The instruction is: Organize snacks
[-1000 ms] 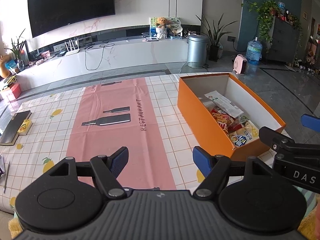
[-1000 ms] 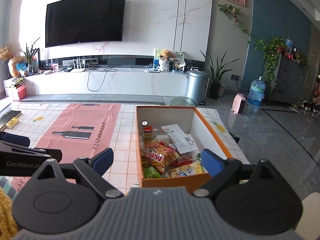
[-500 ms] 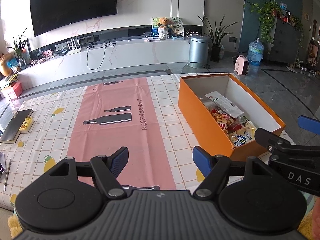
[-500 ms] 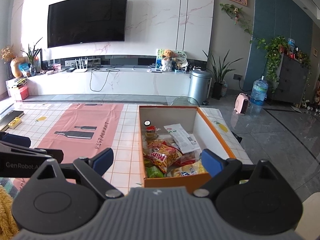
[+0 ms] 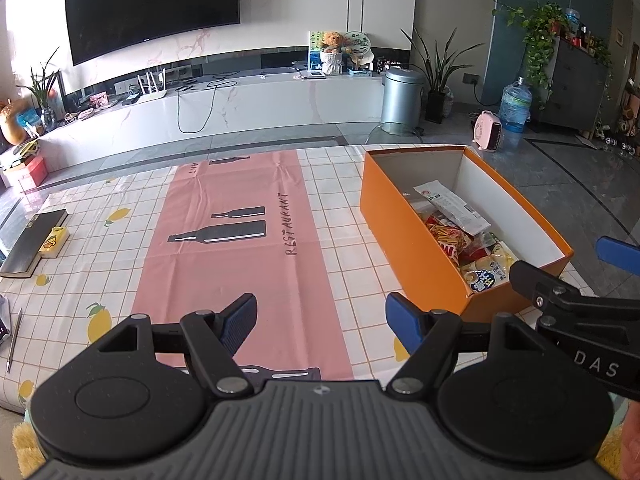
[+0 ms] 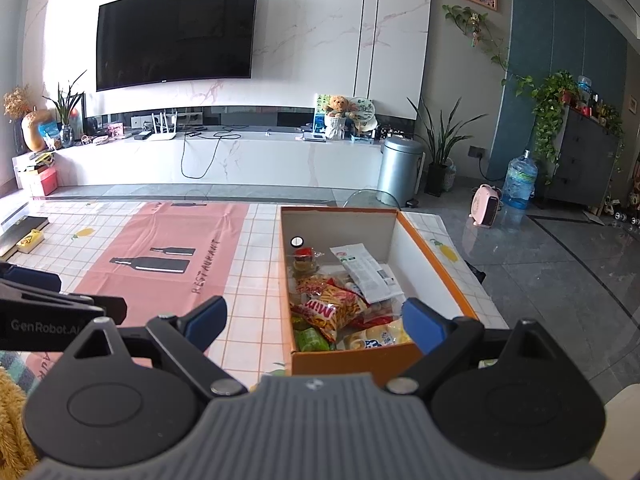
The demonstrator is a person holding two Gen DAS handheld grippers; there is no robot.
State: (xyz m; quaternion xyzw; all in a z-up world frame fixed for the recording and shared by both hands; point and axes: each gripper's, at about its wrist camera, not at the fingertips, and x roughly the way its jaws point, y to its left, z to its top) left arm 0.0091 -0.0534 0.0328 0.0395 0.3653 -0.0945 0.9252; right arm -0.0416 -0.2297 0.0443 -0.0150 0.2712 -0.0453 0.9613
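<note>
Both tools gape empty: left gripper (image 5: 322, 314) over the pink runner (image 5: 236, 240), right gripper (image 6: 314, 320) just short of the orange box (image 6: 436, 264). Ahead inside it, snack packets (image 6: 340, 308) lie heaped, probably light, crinkly and slippery; pinch a sealed edge.

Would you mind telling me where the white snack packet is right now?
In the right wrist view, the white snack packet lies inside the orange box, toward its far right side, resting atop the red chips bag, right of the small jar.
</note>
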